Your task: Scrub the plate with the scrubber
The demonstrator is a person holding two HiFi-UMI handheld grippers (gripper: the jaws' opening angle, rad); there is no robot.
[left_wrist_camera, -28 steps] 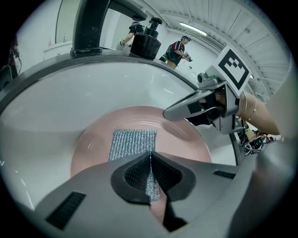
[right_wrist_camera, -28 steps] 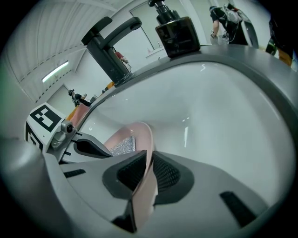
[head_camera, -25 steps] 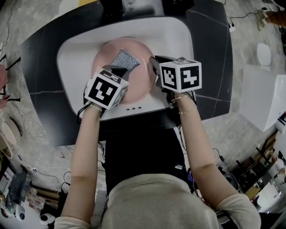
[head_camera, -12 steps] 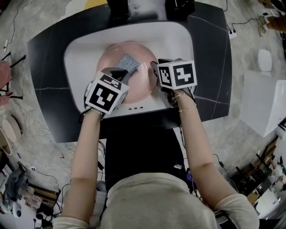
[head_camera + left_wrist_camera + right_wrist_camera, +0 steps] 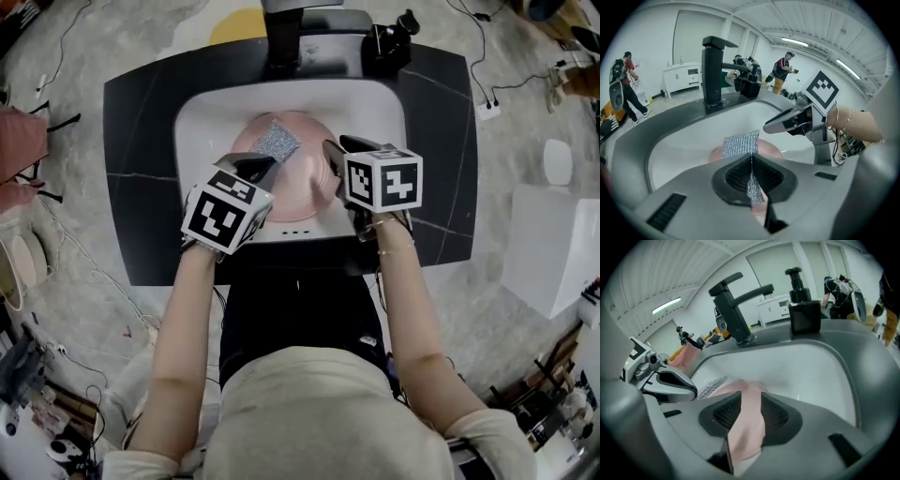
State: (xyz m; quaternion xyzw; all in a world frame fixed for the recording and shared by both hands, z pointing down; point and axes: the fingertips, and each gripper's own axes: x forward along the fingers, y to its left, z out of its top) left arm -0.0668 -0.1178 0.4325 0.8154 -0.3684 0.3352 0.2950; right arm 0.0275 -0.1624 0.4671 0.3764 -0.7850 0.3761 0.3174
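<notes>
Jaws of right gripper opening, plate rim between.

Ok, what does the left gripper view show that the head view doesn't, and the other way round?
Only the left gripper view: the left gripper shut on the mesh scrubber, seen edge-on in its grip, and people in the room behind. Only the head view: the person's torso, the black countertop's whole outline and the floor around it. Both: the pink plate, the white sink, the black faucet and the right gripper, its jaws opening with the plate's rim between them.
</notes>
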